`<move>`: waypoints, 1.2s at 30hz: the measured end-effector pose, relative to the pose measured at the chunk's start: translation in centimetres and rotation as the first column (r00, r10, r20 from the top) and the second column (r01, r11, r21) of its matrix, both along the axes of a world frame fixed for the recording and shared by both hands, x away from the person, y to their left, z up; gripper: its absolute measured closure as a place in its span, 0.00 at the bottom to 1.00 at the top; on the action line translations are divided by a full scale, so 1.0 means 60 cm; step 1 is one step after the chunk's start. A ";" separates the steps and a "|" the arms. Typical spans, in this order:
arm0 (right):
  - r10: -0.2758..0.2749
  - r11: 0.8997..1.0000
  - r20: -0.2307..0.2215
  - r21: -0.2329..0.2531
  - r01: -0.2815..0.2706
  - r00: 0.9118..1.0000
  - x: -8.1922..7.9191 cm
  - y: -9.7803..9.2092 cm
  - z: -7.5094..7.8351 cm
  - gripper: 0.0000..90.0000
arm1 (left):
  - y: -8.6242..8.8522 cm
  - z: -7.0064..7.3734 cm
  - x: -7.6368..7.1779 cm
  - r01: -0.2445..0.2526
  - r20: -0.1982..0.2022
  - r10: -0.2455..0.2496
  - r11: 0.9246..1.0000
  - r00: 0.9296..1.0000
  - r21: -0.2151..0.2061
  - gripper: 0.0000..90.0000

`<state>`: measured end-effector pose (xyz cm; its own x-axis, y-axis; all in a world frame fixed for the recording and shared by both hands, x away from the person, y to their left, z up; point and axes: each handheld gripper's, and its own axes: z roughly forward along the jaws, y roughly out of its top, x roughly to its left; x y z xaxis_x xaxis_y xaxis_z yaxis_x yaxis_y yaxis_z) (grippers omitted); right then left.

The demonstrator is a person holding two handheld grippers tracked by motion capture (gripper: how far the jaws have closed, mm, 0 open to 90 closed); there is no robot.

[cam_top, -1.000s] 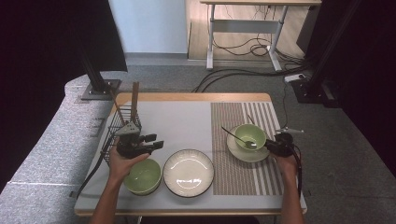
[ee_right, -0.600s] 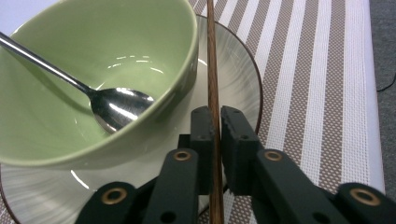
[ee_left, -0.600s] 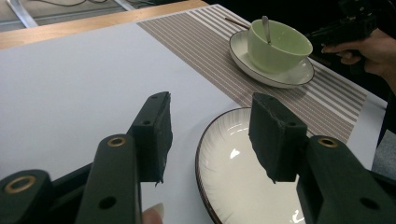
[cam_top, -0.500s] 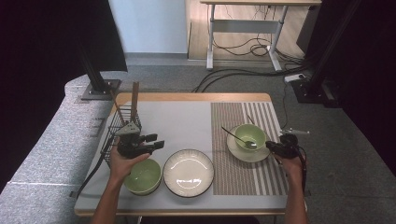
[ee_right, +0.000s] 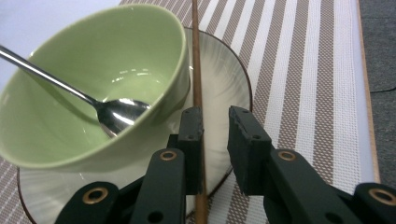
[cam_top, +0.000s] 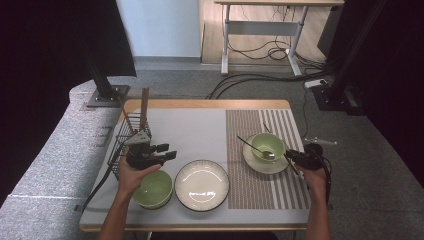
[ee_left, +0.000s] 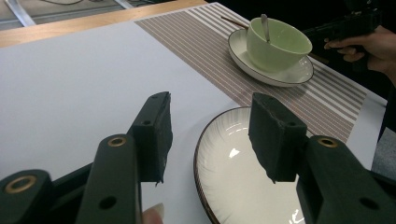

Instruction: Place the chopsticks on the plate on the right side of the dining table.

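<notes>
Hovering at the right of the high view, the right gripper (cam_top: 296, 158) sits just beside the saucer (cam_top: 253, 162) that carries a green bowl (cam_top: 268, 146) with a spoon (ee_right: 107, 112) in it. Its fingers (ee_right: 192, 135) stand narrowly apart, with a wooden chopstick (ee_right: 196, 70) lying along the inner face of one, not clamped. At lower left of the frame, the left gripper (cam_top: 162, 152) holds its fingers (ee_left: 154, 133) wide and empty above the desk (cam_top: 195, 130), over the edge of a white plate (cam_top: 202, 184), near a second green bowl (cam_top: 154, 189).
</notes>
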<state>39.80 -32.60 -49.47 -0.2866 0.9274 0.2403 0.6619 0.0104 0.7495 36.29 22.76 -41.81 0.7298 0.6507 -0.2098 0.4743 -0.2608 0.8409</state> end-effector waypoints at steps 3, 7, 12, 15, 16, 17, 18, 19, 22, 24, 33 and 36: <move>0.018 1.000 0.000 0.000 -0.018 1.000 -0.002 -0.001 -0.001 0.87 | 0.000 0.000 0.000 0.000 0.000 0.000 1.000 1.000 0.000 0.55; 0.044 0.999 0.007 -0.011 -0.044 0.999 -0.007 0.000 0.005 0.87 | 0.000 0.001 -0.001 0.000 0.003 0.000 1.000 1.000 -0.002 0.55; 0.074 0.997 -0.005 -0.029 -0.074 0.997 -0.010 0.002 0.005 0.88 | 0.001 0.001 -0.001 0.000 0.003 0.000 1.000 1.000 0.000 0.55; 0.095 0.994 -0.023 -0.046 -0.096 0.995 -0.007 0.006 -0.001 0.93 | 0.002 0.002 -0.002 -0.004 0.004 0.004 1.000 1.000 -0.007 0.55; 0.097 0.994 -0.026 -0.050 -0.098 0.995 -0.007 0.007 -0.003 0.93 | 0.002 0.003 -0.002 -0.005 0.004 0.005 1.000 1.000 -0.008 0.55; 0.097 0.994 -0.026 -0.050 -0.098 0.995 -0.007 0.007 -0.003 0.93 | 0.002 0.003 -0.002 -0.005 0.004 0.005 1.000 1.000 -0.008 0.55; 0.098 0.993 -0.018 -0.061 -0.099 0.995 -0.006 0.009 -0.003 0.94 | 0.003 0.003 -0.001 -0.005 0.004 0.005 1.000 1.000 -0.007 0.55; 0.099 0.993 -0.016 -0.067 -0.100 0.995 -0.005 0.010 -0.003 0.94 | 0.003 0.003 -0.001 -0.005 0.004 0.005 1.000 1.000 -0.006 0.55; 0.096 0.994 -0.007 -0.060 -0.097 0.995 -0.002 0.011 -0.005 0.94 | 0.002 0.002 0.000 -0.004 0.002 0.004 1.000 1.000 -0.007 0.55; 0.102 0.993 0.001 -0.062 -0.102 0.995 0.000 0.011 -0.006 0.94 | 0.001 0.001 0.000 -0.003 0.000 0.003 1.000 1.000 -0.007 0.55; 0.103 0.994 0.008 -0.028 -0.103 0.995 0.003 0.010 -0.010 0.90 | 0.001 0.001 0.001 -0.003 -0.001 0.003 1.000 1.000 -0.007 0.55; 0.099 0.995 0.008 -0.031 -0.099 0.995 0.002 0.008 -0.009 0.88 | 0.001 0.002 0.001 -0.004 0.000 0.004 1.000 1.000 -0.007 0.55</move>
